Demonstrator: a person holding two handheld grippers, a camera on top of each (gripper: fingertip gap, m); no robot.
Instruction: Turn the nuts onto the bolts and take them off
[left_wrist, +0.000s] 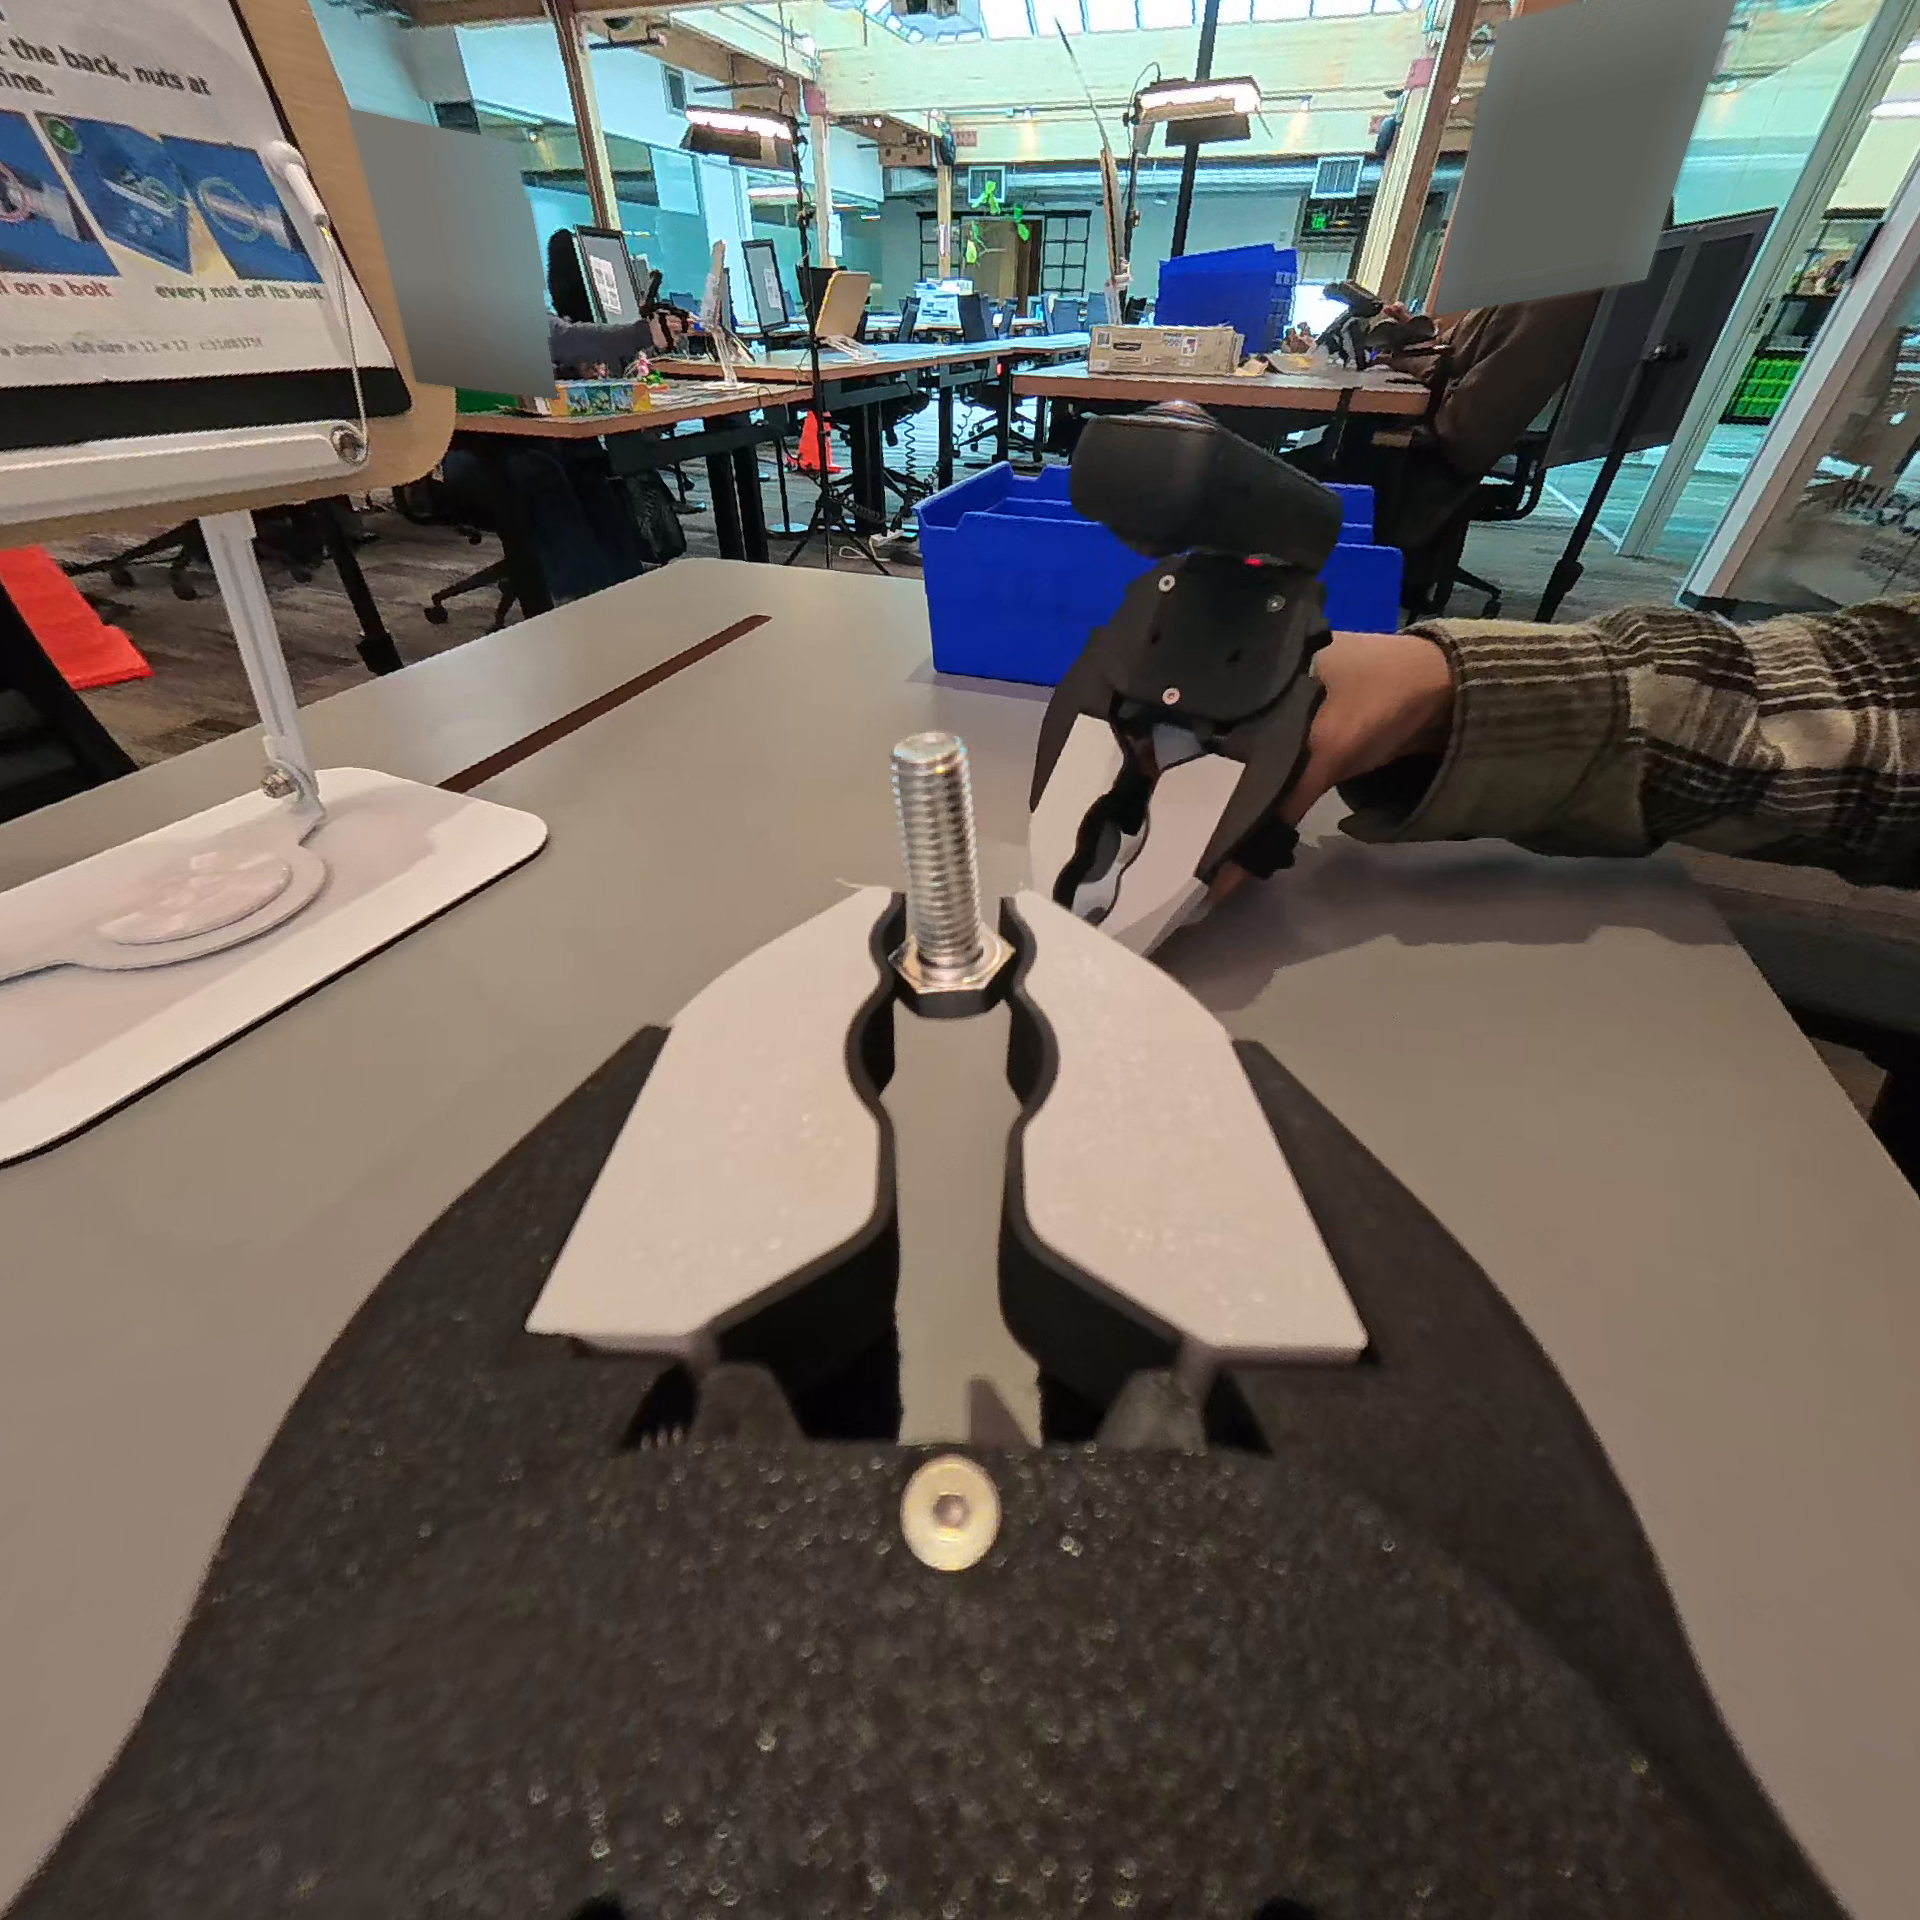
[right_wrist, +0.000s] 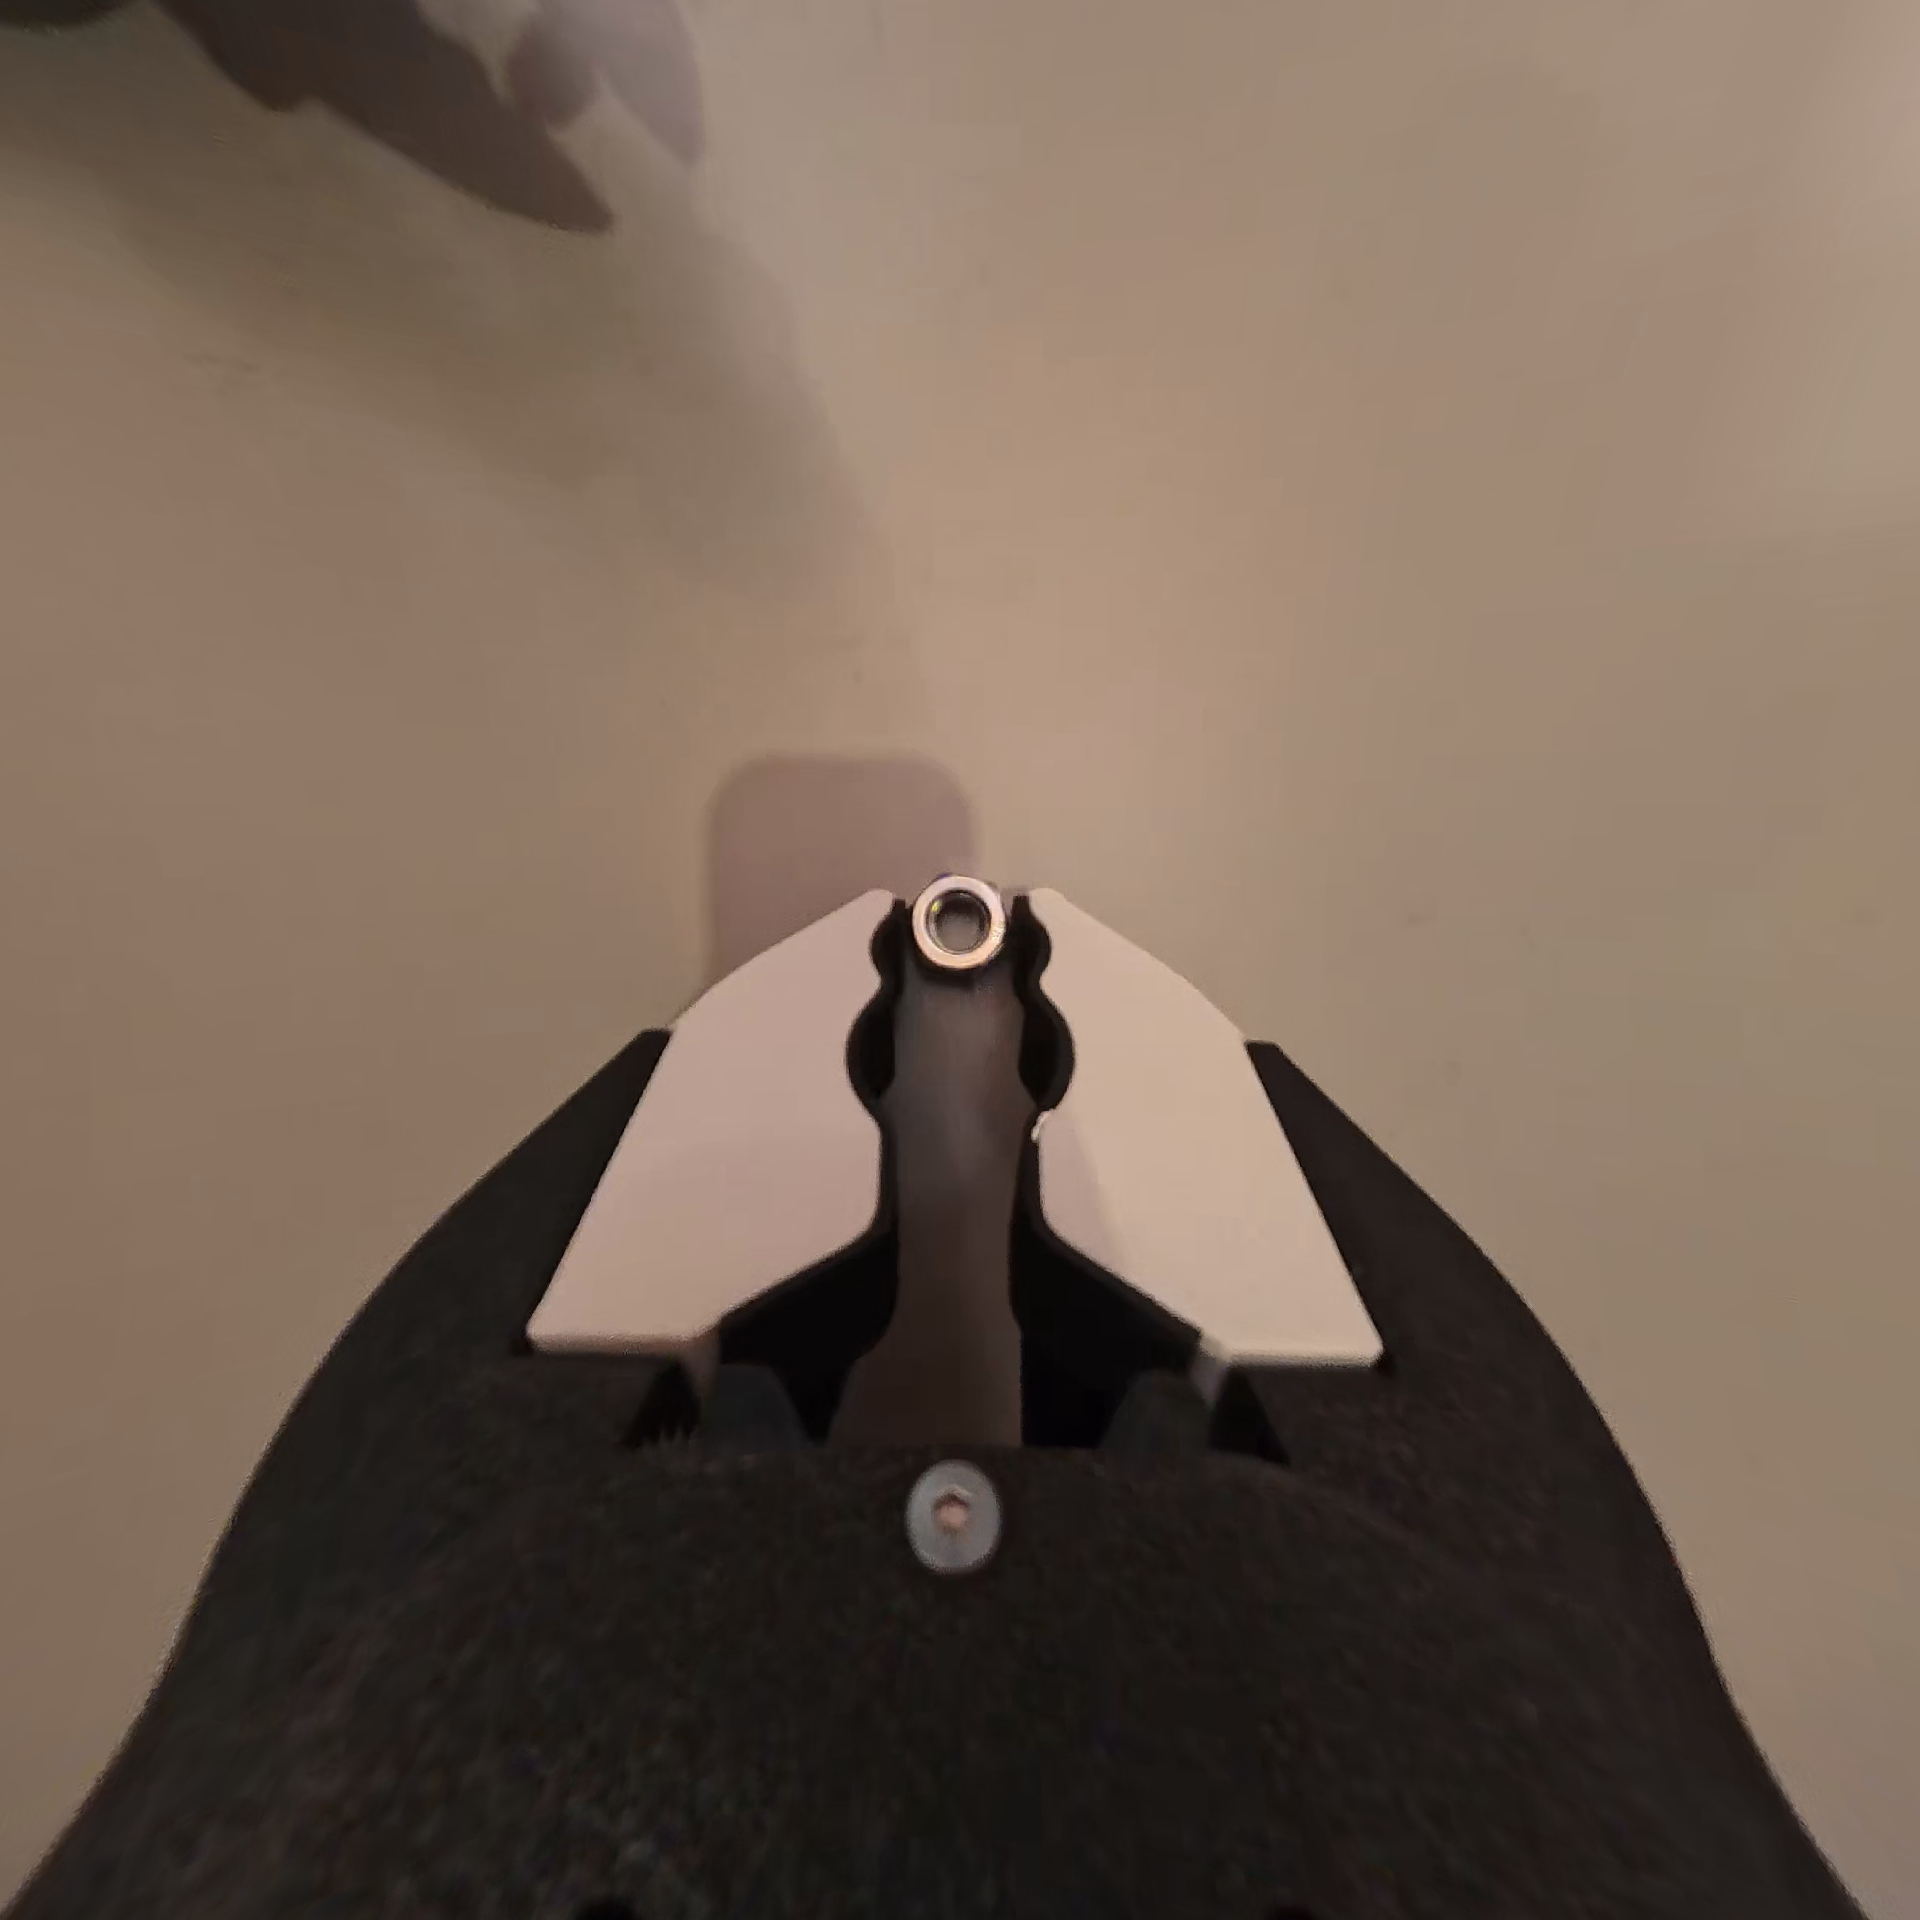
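My left gripper (left_wrist: 948, 940) is shut on the hex head of a silver bolt (left_wrist: 933, 847), which stands upright with its thread pointing up. My right gripper (right_wrist: 958, 914) is shut on a small silver nut (right_wrist: 957, 924), held at its fingertips with the hole facing the camera, just above the grey table (right_wrist: 1351, 520). In the left wrist view the right gripper (left_wrist: 1117, 914) points down at the table just right of and behind the bolt, apart from it, held by a hand in a plaid sleeve (left_wrist: 1662, 727).
A blue bin (left_wrist: 1018, 582) stands at the table's back, behind the right gripper. A white stand (left_wrist: 260, 862) with an instruction sheet (left_wrist: 156, 197) is at the left. Desks and people sit in the room beyond the table (left_wrist: 1455, 1091). The grippers' ends are close to 15 cm from one another.
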